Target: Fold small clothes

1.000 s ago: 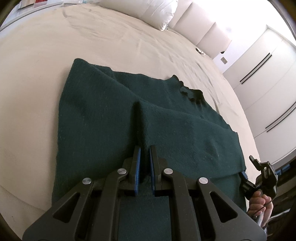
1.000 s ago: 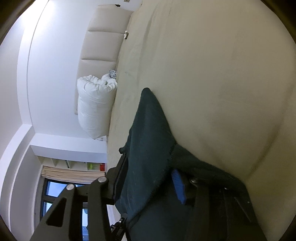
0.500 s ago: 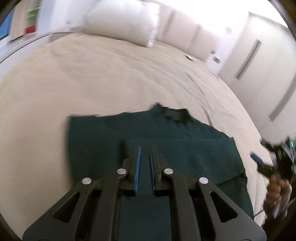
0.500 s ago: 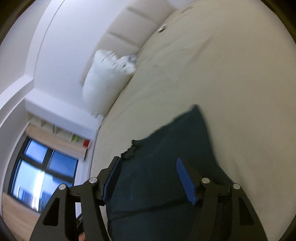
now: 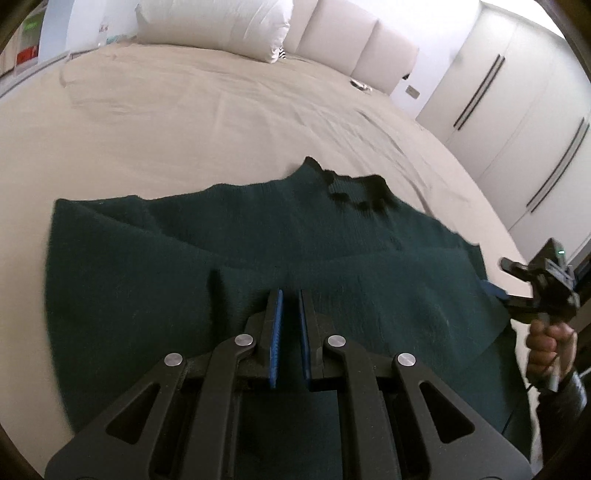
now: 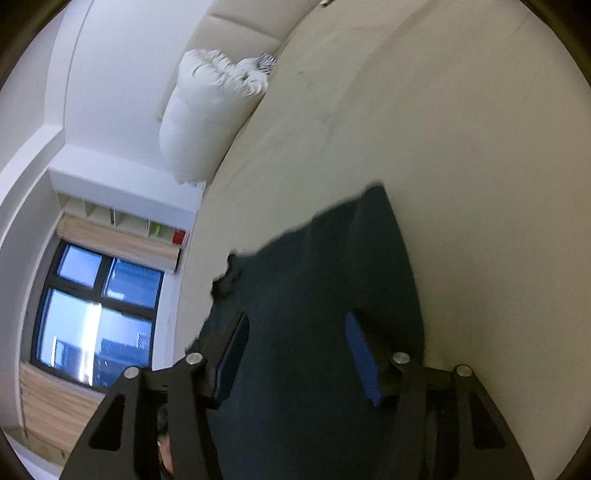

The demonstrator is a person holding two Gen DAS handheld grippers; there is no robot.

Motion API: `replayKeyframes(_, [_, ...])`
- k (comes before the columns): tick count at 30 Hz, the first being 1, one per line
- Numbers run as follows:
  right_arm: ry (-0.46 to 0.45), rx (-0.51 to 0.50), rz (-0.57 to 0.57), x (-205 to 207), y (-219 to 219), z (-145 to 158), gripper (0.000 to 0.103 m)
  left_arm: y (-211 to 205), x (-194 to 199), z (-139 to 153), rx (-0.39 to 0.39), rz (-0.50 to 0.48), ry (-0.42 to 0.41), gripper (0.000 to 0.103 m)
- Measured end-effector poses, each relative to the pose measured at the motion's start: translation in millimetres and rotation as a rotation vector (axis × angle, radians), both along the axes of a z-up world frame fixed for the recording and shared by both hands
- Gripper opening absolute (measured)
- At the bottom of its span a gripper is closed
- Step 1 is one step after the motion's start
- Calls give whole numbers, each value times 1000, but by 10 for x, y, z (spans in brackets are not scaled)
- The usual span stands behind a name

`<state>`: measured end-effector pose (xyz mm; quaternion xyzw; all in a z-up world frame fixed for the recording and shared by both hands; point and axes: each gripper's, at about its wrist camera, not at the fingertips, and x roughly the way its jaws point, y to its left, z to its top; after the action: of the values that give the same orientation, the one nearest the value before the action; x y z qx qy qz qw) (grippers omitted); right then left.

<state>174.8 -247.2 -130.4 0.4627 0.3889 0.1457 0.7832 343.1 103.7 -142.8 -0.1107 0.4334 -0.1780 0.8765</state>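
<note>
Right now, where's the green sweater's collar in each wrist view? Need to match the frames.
Left wrist: the sweater collar sits upper centre, at the garment's far edge, beyond the nearly closed left gripper.
Right wrist: the collar is left of centre, above the left finger of the open right gripper.
Shared landmark: white pillow at the headboard.

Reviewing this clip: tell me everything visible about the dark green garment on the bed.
The dark green garment looks like a soft, fuzzy knit top with a darker scalloped neckline at its far edge. It lies spread on the beige bed sheet, with its near part folded over the body and a small upright ridge left of centre. The left gripper hovers over the fold, its fingers nearly together with nothing visible between them. The right gripper is wide open above the cloth, holding nothing.
</note>
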Motion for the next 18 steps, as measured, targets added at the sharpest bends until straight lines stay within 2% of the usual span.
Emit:
replayKeyframes(3, [-13, -35, 12, -152, 22, -37, 67, 19, -213, 32, -2, 3, -14, 8])
replayKeyframes(5, [-43, -37, 19, -177, 2, -57, 65, 60, -249, 6, -31, 4, -9, 8])
replayKeyframes(6, [-28, -50, 1, -202, -4, -51, 58, 95, -265, 2, -49, 3, -4, 8])
replayKeyframes(7, [-3, -56, -20, -232, -17, 2, 57, 134, -295, 4, -61, 5, 5, 8])
replayKeyframes(10, [0, -116, -41, -509, 66, 256, 64, 281, -539, 108, -53, 20, 23, 9])
replayKeyframes(12, [-21, -209, -36, -787, 186, 460, 70, 403, -770, 160, -22, 59, 41, 20])
replayKeyframes(14, [-42, -263, -25, -1062, 284, 595, 74, 587, -1096, 217, -57, 89, 46, 23])
replayKeyframes(16, [-52, -301, -23, -1377, 354, 687, 77, 712, -1400, 272, -51, 115, 47, 47])
replayKeyframes(17, [-47, -325, -24, -1565, 389, 719, 78, 780, -1571, 296, -58, 129, 46, 74])
replayKeyframes(18, [-42, -339, -20, -1680, 416, 731, 79, 855, -1775, 323, -77, 154, 39, 81])
